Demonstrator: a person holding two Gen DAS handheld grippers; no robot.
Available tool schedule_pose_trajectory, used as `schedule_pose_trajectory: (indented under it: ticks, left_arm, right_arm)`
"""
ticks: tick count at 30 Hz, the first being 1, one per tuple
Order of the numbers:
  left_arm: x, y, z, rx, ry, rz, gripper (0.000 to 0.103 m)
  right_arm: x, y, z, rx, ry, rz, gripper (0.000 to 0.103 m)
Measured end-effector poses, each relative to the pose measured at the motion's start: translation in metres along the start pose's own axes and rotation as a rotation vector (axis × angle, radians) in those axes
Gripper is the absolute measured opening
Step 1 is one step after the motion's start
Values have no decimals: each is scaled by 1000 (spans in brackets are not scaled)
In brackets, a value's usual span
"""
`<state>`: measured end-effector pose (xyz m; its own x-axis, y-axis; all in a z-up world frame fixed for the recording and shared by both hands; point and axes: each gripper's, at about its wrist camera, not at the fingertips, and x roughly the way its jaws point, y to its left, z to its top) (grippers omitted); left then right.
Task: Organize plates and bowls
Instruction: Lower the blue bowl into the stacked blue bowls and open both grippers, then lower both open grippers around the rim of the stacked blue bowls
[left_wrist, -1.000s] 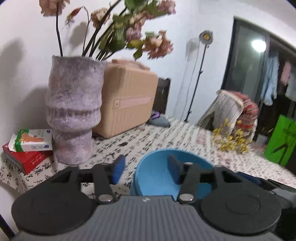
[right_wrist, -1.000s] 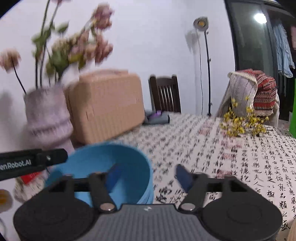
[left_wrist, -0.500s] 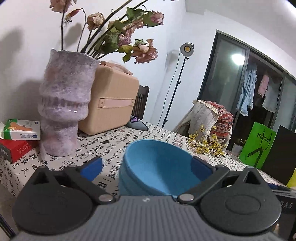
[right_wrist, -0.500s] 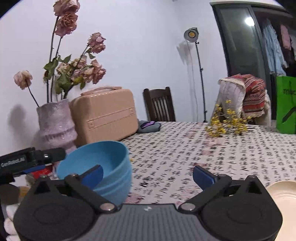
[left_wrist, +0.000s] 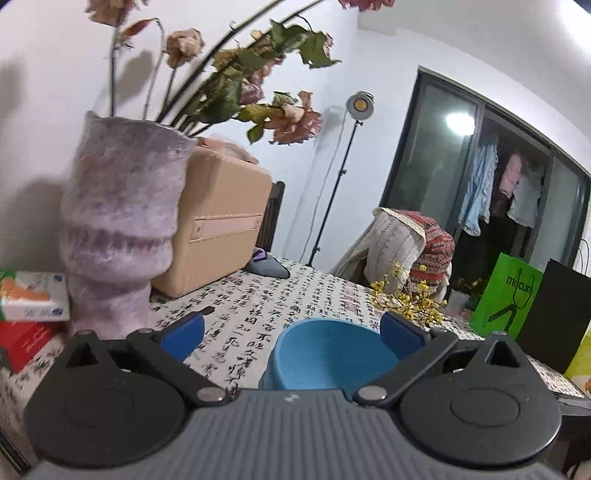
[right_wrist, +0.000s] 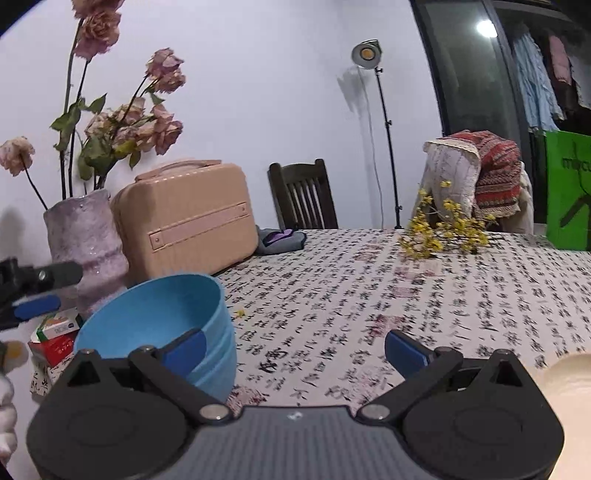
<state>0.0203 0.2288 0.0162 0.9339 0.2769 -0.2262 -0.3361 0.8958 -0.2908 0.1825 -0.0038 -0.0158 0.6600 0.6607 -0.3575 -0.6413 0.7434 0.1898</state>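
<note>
green bag (left_wrist: 508, 301): "mucun" in dark letters, partly cut off | tablecloth (right_wrist: 369, 295): printed black Chinese calligraphy characters | tissue box (left_wrist: 35, 301): print too blurred to read

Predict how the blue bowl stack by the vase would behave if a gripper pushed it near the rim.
The blue bowl stack looks thin-walled and matte, so probably light plastic. Its base seems narrower than its rim, so a high push may tip it. On the tablecloth it might drag rather than slide.

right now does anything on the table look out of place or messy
Mostly tidy. The blue bowls sit nested and upright. The odd bits: a loose sprig of yellow flowers lying on the tablecloth, with one stray yellow petal beside the bowls.
</note>
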Motion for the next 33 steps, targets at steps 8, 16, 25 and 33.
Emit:
schedule_pose_trajectory:
  ticks: [8, 16, 25, 33]
  left_arm:
    - [42, 2, 16, 15, 92, -78, 103]
    - [65, -6, 36, 48, 138, -181, 103]
    - [62, -22, 46, 70, 136, -261, 103]
    - [43, -17, 28, 18, 157, -249, 103]
  right_arm:
    - [21, 1, 12, 48, 19, -14, 103]
    - [11, -5, 25, 105, -18, -80, 103]
    - [-23, -13, 29, 163, -70, -171, 103]
    - [-42, 2, 32, 127, -84, -206, 103]
